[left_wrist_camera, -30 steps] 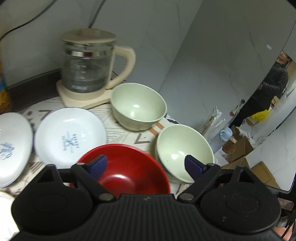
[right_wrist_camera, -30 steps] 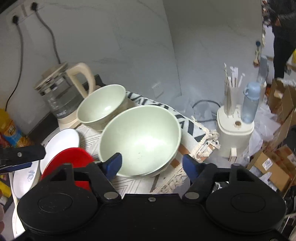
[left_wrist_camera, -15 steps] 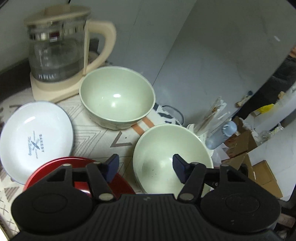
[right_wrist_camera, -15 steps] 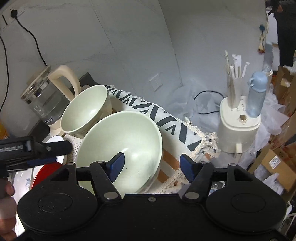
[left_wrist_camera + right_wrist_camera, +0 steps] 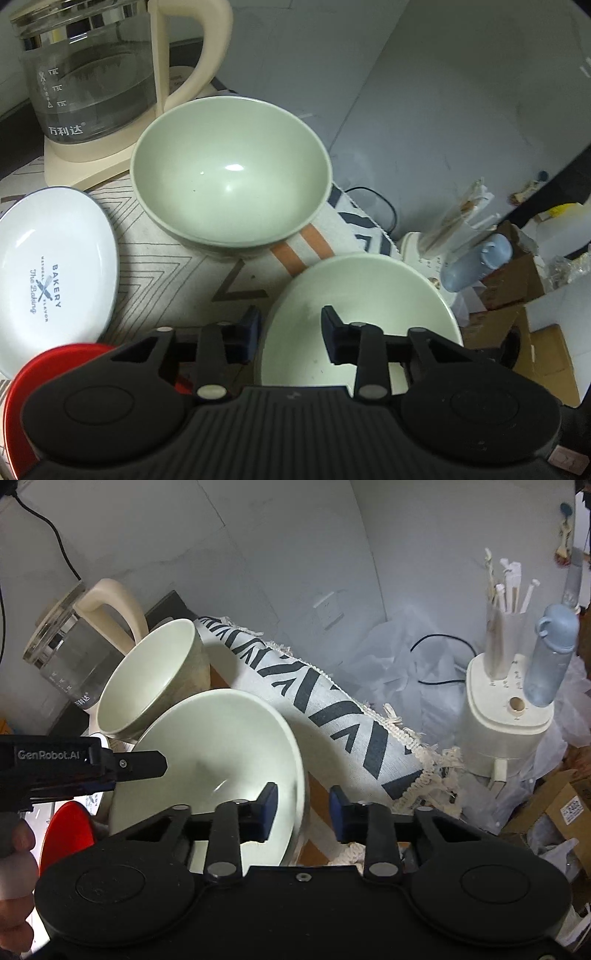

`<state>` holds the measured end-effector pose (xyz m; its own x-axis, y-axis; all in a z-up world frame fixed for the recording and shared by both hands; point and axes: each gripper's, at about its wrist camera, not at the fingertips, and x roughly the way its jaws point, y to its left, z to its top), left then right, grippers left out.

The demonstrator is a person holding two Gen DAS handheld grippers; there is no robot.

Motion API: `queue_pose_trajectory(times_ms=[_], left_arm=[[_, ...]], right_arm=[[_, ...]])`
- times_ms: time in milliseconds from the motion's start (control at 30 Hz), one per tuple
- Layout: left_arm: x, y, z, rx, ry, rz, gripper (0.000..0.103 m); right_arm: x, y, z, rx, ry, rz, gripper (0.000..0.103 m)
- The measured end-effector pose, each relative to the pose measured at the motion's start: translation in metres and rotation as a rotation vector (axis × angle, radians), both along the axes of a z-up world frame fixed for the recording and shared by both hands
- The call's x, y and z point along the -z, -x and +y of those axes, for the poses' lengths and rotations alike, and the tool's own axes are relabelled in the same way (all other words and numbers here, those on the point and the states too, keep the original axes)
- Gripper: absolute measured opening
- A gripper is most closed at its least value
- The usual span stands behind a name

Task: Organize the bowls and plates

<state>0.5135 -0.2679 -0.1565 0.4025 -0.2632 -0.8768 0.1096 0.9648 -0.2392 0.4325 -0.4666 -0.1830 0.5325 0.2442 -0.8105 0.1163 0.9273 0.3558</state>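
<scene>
While each gripper's part-open fingers (image 5: 251,334) straddle the near green bowl's (image 5: 369,295) rim, nothing looks clamped.

Glass kettle (image 5: 92,74), patterned cloth (image 5: 332,709)

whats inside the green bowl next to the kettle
Nothing: the far green bowl by the kettle looks empty, only light glints on its bare inside. What is under it is hidden, apart from the patterned cloth around its base.
</scene>
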Motion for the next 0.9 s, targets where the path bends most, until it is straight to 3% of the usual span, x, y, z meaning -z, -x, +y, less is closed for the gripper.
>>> queue_pose_trajectory(times_ms=[133,200,367,567,900], left_arm=[[0.004,-0.008,-0.001,-0.02,-0.027,0.017,0.018],[0.006,-0.01,-0.001,-0.028,-0.032,0.018,0.017],[0.002,-0.005,-0.011,0.001,-0.074,-0.019,0.016],[-0.018,0.0,-0.005,-0.046,-0.04,-0.028,0.016],[-0.065,0.02,0.016,-0.076,0.029,-0.11,0.016]], right_arm=[[0.007,-0.006,-0.005,-0.029,-0.033,0.01,0.013],[0.009,-0.008,-0.006,-0.047,-0.056,0.013,0.01],[0.008,-0.011,-0.01,-0.045,-0.065,0.024,0.01],[-0.014,-0.017,-0.014,-0.072,-0.061,-0.007,0.01],[-0.062,-0.008,-0.001,-0.094,-0.041,-0.079,0.011]])
